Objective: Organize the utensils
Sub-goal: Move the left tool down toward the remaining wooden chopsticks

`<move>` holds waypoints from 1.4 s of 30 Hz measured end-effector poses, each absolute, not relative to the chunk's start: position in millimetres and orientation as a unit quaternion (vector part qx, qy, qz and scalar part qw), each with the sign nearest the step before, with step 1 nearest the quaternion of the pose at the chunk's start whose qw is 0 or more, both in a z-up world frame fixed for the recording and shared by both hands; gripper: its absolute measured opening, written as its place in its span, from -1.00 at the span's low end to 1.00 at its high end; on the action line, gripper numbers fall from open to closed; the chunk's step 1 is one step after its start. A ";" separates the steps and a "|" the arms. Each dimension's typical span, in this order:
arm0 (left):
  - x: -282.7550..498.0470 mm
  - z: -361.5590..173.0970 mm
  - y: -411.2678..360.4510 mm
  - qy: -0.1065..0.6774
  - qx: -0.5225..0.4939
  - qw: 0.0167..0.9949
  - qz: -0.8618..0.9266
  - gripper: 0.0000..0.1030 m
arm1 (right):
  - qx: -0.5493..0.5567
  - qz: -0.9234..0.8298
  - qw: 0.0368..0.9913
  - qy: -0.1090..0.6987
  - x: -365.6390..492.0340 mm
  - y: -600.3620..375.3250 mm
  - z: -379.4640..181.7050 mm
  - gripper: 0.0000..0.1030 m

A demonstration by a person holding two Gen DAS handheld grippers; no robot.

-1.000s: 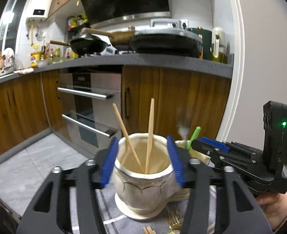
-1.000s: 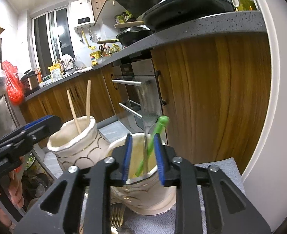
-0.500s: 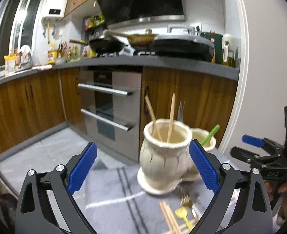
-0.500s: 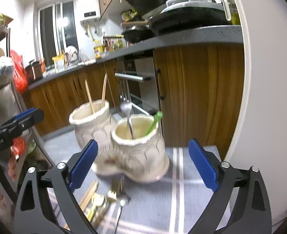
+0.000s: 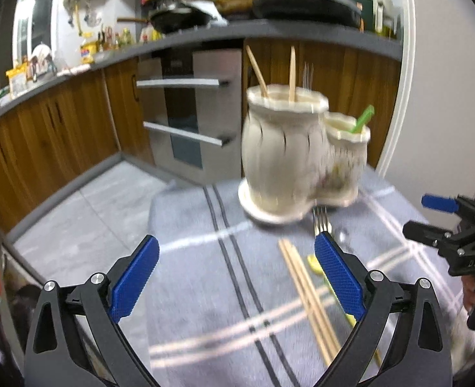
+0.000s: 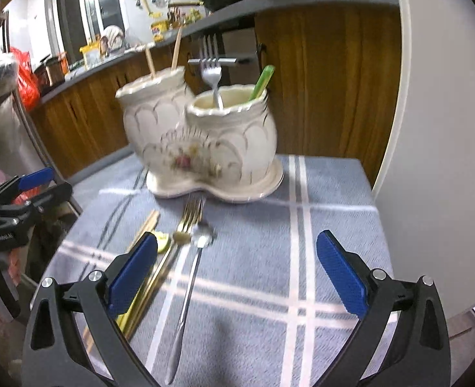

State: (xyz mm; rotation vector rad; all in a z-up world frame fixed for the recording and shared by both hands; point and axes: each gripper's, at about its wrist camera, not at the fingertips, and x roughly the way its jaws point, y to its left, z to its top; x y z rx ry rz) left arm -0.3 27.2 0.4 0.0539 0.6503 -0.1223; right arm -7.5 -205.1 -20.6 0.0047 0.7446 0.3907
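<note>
In the left wrist view, the left gripper (image 5: 236,277) fills the bottom of the frame with its jaws spread wide and nothing between them, hanging above the grey checked cloth (image 5: 205,290) that covers the desk. Right of centre stands the twin ceramic holder (image 5: 297,158); two chopsticks (image 5: 291,74) lean in its taller pot and a green-handled utensil (image 5: 363,119) sticks out of the lower one. A loose pair of chopsticks (image 5: 308,293) lies on the cloth just inside the right-hand finger, probably the nearest thing for this gripper to take. At the right edge the right gripper (image 5: 443,222) shows side-on. In the right wrist view, that gripper's jaws at the bottom of the frame are likewise wide apart and empty. The holder (image 6: 202,142) sits at centre, a steel fork (image 6: 212,74) standing tines-up in the nearer pot beside the green handle. Below it, a gold fork (image 6: 190,209), a long steel spoon (image 6: 186,296) and a yellow-green spoon (image 6: 160,242) lie unsorted on the cloth. Both tools seem pulled back to choose the next piece.
</note>
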 end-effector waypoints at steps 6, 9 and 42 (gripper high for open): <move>-2.9 -29.6 15.9 0.367 0.040 0.927 -0.063 0.87 | -0.020 0.187 0.903 0.387 -12.3 -198.1 -35.4 0.89; -3.6 -39.5 10.5 0.385 0.051 0.920 -0.063 0.87 | -0.031 0.187 0.898 0.398 -13.2 -194.5 -42.2 0.89; 8.8 -59.2 -16.3 0.446 0.091 0.884 -0.107 -0.31 | -0.087 0.215 0.869 0.438 -1.1 -149.8 -55.8 -0.16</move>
